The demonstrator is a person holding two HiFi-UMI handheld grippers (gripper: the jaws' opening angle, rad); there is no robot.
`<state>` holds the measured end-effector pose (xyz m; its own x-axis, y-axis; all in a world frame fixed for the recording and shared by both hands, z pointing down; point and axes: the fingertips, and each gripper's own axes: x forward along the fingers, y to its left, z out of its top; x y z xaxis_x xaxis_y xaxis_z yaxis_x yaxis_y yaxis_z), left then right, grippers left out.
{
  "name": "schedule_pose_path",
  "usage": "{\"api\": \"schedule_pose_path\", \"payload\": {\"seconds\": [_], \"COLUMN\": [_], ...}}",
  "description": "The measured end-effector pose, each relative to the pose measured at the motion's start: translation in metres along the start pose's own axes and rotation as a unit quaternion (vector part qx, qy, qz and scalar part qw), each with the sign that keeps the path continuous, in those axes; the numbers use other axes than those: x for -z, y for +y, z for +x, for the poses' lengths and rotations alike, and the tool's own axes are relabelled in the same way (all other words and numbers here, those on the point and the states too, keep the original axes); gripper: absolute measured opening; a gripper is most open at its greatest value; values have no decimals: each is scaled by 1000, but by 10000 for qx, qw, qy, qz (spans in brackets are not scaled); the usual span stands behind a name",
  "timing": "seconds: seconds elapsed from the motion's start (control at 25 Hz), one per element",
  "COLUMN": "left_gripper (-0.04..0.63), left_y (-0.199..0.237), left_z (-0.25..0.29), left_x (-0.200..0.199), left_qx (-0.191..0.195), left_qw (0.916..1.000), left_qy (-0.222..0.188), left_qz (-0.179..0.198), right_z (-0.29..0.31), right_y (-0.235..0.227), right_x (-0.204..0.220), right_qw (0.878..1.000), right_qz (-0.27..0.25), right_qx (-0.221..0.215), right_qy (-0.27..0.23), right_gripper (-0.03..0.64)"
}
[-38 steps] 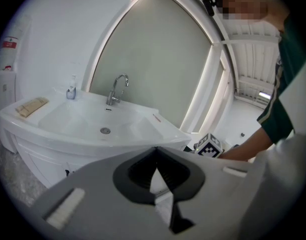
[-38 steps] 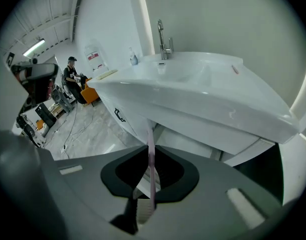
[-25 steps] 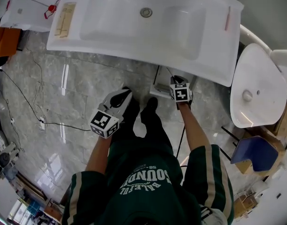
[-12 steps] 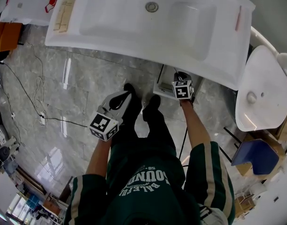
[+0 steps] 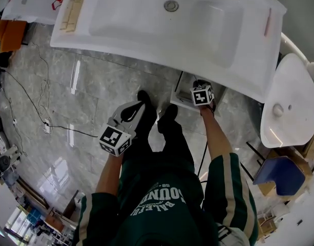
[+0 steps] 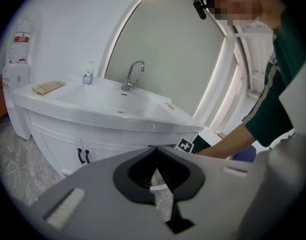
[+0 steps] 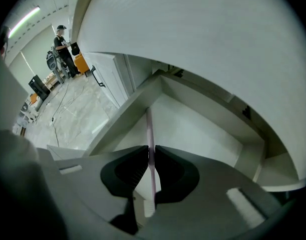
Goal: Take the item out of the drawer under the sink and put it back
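A thin pink toothbrush (image 7: 150,134) stands between the jaws of my right gripper (image 7: 151,150), white bristles at its near end, and the gripper is shut on it. The brush points into the open white drawer (image 7: 127,113) under the sink counter (image 5: 146,45). In the head view the right gripper (image 5: 199,85) sits at the drawer (image 5: 178,95) below the counter's front edge. My left gripper (image 5: 140,105) hangs lower left over the floor, by the person's shoes. In its own view the left gripper (image 6: 155,153) is shut, holding nothing.
Another pink stick (image 5: 270,22) lies on the counter's right end and a wooden piece (image 5: 72,10) on its left end. Cabinet doors with black handles (image 6: 83,156) sit left of the drawer. A white toilet (image 5: 287,104) stands to the right. Cables (image 5: 44,127) cross the marble floor.
The head view has shifted a little. The right gripper has edged slightly closer to the drawer with the brush still in it. The left gripper has barely moved.
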<state>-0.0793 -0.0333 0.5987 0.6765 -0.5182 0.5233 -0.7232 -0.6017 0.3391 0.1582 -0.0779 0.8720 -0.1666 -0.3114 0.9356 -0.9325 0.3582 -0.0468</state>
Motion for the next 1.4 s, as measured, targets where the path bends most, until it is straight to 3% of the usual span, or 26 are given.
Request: {"api": "schedule_pose_path", "payload": {"seconds": [0.24,0.6,0.96,1.04,1.4], "left_gripper": [50,50,50,50,50], "left_y": [5,9,-7,-10,-27], "left_z": [-7,-16,-25,-29,-53], "left_x": [3,3,-19,-27,-71], "left_qx": [-134,-228,-121,-109,-18], "left_qw": [9999,9997,9999,9998,9985], "left_qy": [0,-27,-120,-163,-544], "left_qz": [-27,-66,-1,25,69], "right_z": [15,14,-32,-54,-153], "right_y": [3,11,5,4,40], "right_x": [13,18,5,0,-31], "right_qw": [9986,9972,9992,9987,9901], "right_qz": [-26,33,347,481,807], "right_qx": [-244,-458,-192,-146,-406], "right_qy": [474,596,104,-18,-1073], "right_gripper": [46,46,48,3,2]}}
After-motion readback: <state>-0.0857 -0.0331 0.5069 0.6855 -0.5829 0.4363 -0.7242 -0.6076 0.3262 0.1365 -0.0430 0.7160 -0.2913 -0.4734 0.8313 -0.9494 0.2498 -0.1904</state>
